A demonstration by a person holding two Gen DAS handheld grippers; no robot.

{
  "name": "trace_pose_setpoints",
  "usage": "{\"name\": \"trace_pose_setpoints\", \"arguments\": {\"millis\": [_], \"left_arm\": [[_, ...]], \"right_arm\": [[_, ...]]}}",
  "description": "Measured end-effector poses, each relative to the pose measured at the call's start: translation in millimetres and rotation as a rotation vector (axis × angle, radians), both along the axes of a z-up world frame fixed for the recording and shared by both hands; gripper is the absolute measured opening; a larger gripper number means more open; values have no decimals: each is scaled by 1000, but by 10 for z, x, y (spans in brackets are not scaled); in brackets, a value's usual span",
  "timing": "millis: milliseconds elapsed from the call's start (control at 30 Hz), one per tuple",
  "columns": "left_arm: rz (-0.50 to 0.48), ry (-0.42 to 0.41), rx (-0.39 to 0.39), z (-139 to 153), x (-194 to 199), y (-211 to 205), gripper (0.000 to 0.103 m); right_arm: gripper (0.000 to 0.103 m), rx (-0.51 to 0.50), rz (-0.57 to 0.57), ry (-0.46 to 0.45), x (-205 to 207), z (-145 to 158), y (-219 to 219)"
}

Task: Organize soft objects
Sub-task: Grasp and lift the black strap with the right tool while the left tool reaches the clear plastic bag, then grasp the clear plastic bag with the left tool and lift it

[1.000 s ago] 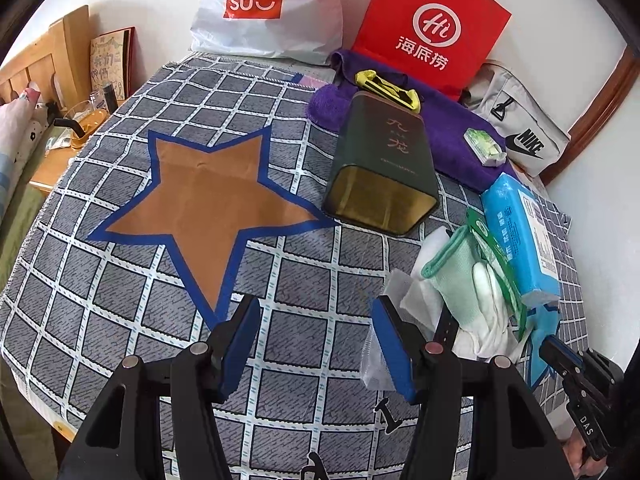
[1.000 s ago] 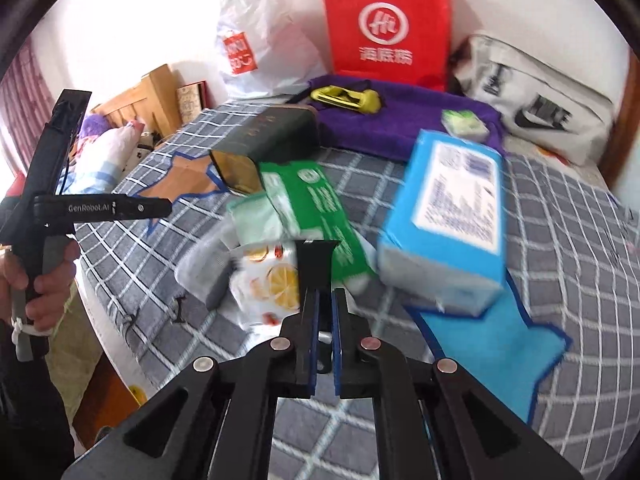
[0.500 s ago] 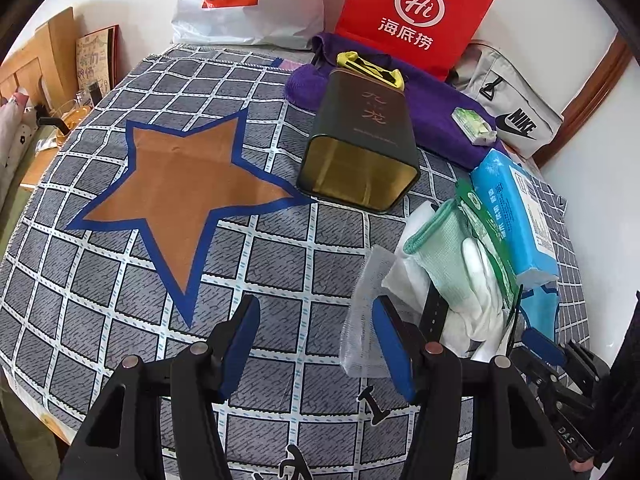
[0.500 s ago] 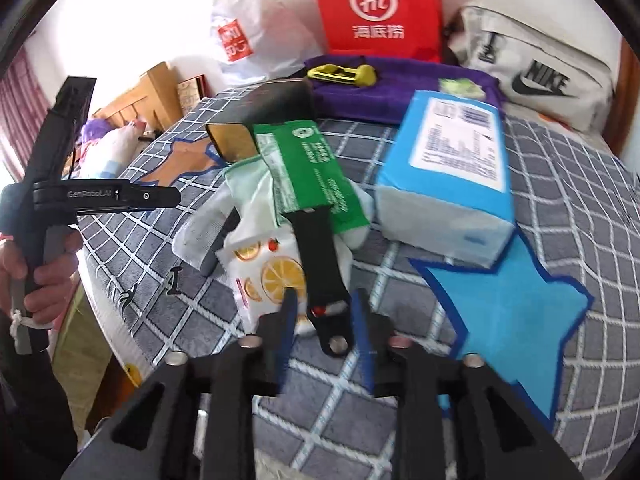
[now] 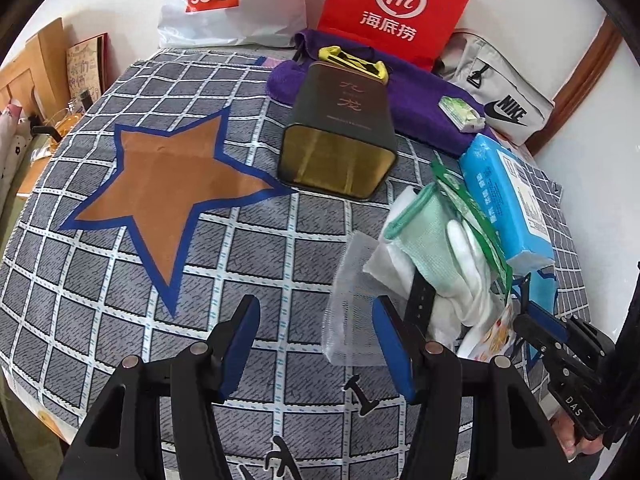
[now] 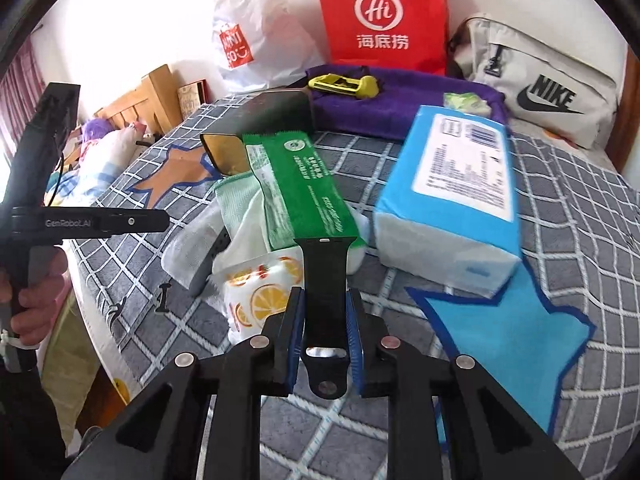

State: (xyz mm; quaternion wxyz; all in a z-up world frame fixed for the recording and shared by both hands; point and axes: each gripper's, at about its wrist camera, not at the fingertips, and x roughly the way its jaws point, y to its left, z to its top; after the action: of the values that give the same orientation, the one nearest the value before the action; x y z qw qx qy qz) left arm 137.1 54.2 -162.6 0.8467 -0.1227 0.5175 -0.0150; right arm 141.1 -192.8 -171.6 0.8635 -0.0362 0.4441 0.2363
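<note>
A pile of soft things lies on the grey checked cloth point(image 5: 280, 248): a green and white glove point(image 5: 436, 236), a green packet point(image 6: 304, 188), an orange-print wipes pack point(image 6: 256, 300), a clear plastic bag point(image 5: 352, 300) and a blue tissue pack point(image 6: 452, 196). A black watch strap point(image 6: 324, 304) lies over the pile, its near end between the fingers of my right gripper point(image 6: 323, 332), which are apart on either side of it. My left gripper point(image 5: 316, 344) is open and empty, left of the pile, its right finger beside the plastic bag.
A dark tin point(image 5: 340, 140) lies on its side with its mouth toward me. Behind it are a purple towel point(image 5: 420, 96), a red bag point(image 5: 396, 12), a white Miniso bag point(image 5: 224, 0) and a Nike pouch point(image 5: 500, 96). An orange star point(image 5: 160, 184) and a blue star point(image 6: 508, 336) mark the cloth.
My right gripper has opened from shut and moved forward, so the black strap now lies between its fingers. My left gripper has shifted slightly toward the pile and stays open.
</note>
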Motion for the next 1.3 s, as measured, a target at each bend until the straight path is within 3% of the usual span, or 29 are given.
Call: {"name": "trace_pose_setpoints", "arguments": {"millis": [233,467,600,667,733,800,900,1067,1300], "left_arm": [[-40,16,13,-73,19,-118,56],[-55,22,41,-206,90,-214,56],[-99,3,131,-249,129,-378,56],[-116,-9,171,-256,132,-444,50],[-124,-23,197,-253,124,-468,31],[-142,-29,169,-238,118,-461,18],[-136,-36,153,-233,100,-425,12],[-110,-35,61,-174,27,-260,11],[-70,-84,54,89,-123,-57,10]], "right_arm": [[20,10,-85,-5,-138,90,-345],[20,-24,-150,33,-139,-101,-555],[20,-44,-165,52,-120,-223,-571],[20,-51,-166,62,-100,-277,-567],[21,-52,-167,57,-95,-291,-560],[21,-59,-161,56,-88,-296,-547],[22,-87,-149,41,-75,-309,-500],[21,-110,-140,25,-74,-302,-466],[20,-75,-153,13,-110,-126,-461]]}}
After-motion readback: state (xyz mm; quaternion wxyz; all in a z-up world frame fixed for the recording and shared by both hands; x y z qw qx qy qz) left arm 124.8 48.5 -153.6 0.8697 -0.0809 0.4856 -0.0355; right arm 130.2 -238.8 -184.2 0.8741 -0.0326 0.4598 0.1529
